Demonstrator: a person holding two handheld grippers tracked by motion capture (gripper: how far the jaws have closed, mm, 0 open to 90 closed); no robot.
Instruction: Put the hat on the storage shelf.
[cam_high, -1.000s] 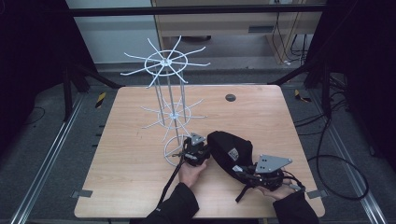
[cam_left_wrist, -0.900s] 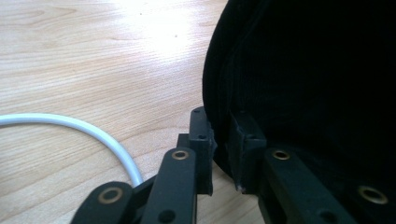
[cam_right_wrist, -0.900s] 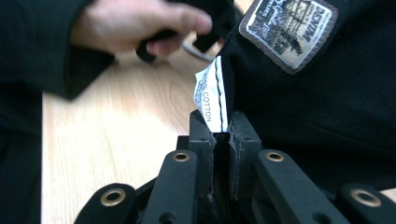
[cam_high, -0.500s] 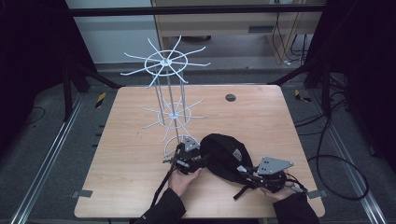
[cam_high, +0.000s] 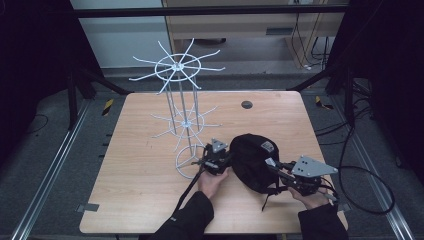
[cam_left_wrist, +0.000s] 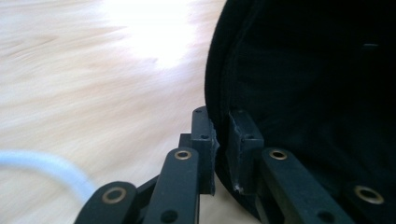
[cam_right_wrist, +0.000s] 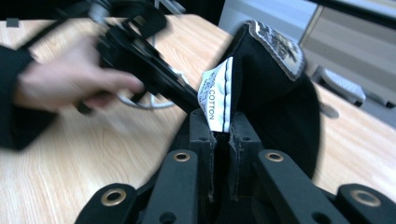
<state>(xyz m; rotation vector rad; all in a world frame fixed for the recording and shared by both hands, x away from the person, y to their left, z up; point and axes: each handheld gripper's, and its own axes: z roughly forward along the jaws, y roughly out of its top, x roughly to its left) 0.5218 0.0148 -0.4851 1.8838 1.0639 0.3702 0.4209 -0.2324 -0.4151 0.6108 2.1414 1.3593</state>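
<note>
Black fabric cap (cam_high: 255, 160) with sewn patch and white cotton label.

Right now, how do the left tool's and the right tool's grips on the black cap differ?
The left tool pinches the black cap at its bare rim edge; the right tool clamps the edge where the white label is sewn. In the high view the left tool holds the cap's left side, the right tool its right. Both are shut on the cap.
</note>
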